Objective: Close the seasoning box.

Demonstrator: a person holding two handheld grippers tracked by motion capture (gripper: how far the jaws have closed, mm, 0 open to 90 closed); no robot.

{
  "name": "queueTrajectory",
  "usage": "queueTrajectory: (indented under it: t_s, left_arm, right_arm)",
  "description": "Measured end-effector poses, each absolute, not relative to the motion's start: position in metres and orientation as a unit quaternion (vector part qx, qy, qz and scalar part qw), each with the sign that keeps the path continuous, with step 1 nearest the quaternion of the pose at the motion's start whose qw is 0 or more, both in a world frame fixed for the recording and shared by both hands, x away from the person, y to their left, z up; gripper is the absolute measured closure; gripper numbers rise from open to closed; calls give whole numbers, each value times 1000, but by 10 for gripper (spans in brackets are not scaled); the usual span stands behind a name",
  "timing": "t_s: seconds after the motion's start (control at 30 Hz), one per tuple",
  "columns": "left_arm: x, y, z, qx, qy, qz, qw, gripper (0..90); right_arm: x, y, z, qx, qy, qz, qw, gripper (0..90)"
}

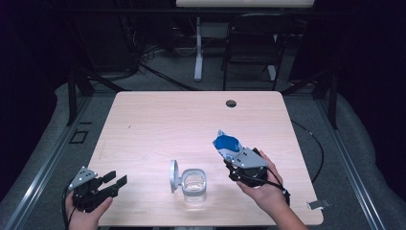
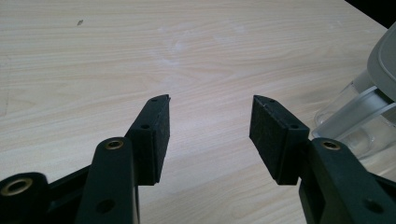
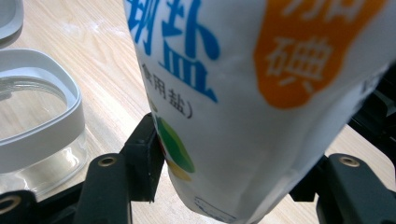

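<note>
Light wooden table, round grommet hole near its far edge. Clear square jar, white rim, lid swung open to its left, near the front edge at centre. Right gripper, hand-held, clasping a white and blue bag above the table, right of the jar. Left gripper, hand-held at the front-left corner, jaws apart, nothing between them. Dark chair on the floor beyond.

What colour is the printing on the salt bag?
Blue characters and an orange patch on white salt bag; right gripper view.

The salt bag runs off the right gripper view's top edge, its lower print blurred.
</note>
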State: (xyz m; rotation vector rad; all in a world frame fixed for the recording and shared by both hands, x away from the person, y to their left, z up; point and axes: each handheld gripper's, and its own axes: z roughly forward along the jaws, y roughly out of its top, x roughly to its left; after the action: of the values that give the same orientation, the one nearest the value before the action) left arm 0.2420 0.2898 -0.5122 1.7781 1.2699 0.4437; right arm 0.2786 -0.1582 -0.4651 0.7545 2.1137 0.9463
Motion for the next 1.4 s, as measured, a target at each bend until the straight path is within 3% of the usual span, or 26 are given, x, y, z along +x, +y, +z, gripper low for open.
queueTrajectory:
  t_s: [1.4]
  left_arm:
    - [243, 290, -513, 716, 513, 178, 438, 482]
  right_arm:
    - [280, -147, -471, 215, 845, 286, 398, 409]
